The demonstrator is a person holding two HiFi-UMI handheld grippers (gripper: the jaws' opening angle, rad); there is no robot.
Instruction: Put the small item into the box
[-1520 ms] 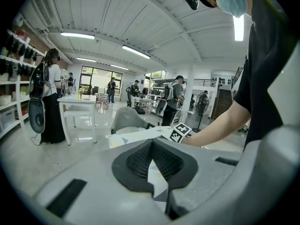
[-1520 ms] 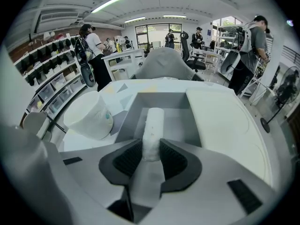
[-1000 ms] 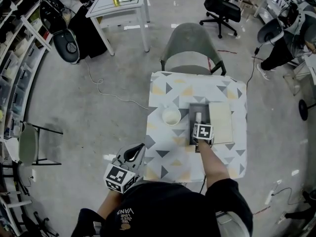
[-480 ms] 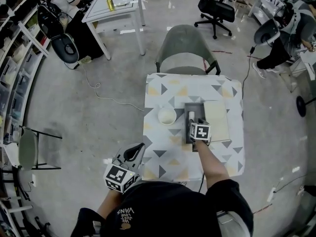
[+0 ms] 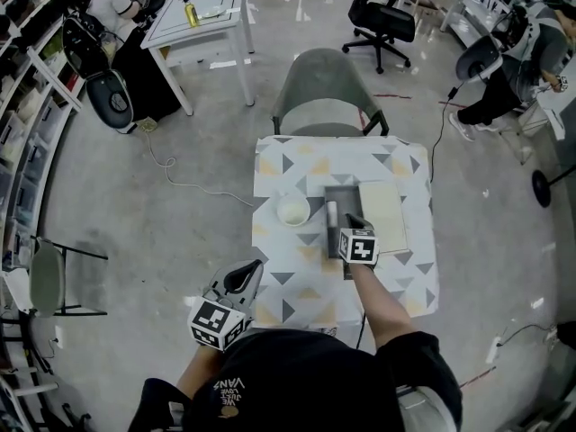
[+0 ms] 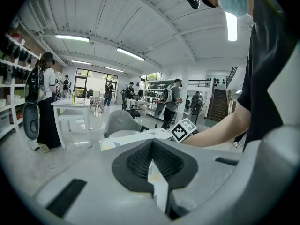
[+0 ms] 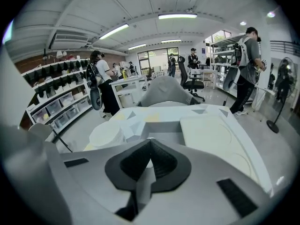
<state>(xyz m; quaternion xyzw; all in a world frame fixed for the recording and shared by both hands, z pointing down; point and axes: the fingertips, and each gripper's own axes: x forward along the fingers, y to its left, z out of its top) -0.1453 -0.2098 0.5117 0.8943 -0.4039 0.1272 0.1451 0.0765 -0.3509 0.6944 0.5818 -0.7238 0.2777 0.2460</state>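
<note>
A grey open box [image 5: 343, 196] stands on the patterned table [image 5: 297, 165]. In its left half lies a small white item [image 5: 332, 214]. My right gripper [image 5: 353, 226] hovers over the box's near end, just right of the item, shut with nothing between its jaws. In the right gripper view the gripper [image 7: 149, 144] points along the box [image 7: 161, 128]. My left gripper [image 5: 245, 277] hangs off the table at the lower left, shut and empty, its jaws [image 6: 152, 146] meeting in its own view.
The box's cream lid [image 5: 382, 216] lies flat right of the box. A white bowl [image 5: 292, 211] sits left of it. A grey chair [image 5: 324, 97] is pushed in at the table's far side. People, desks and office chairs stand further off.
My right gripper has drawn a little back and to the right of the white item, which stays in the box. The left gripper has not moved.
</note>
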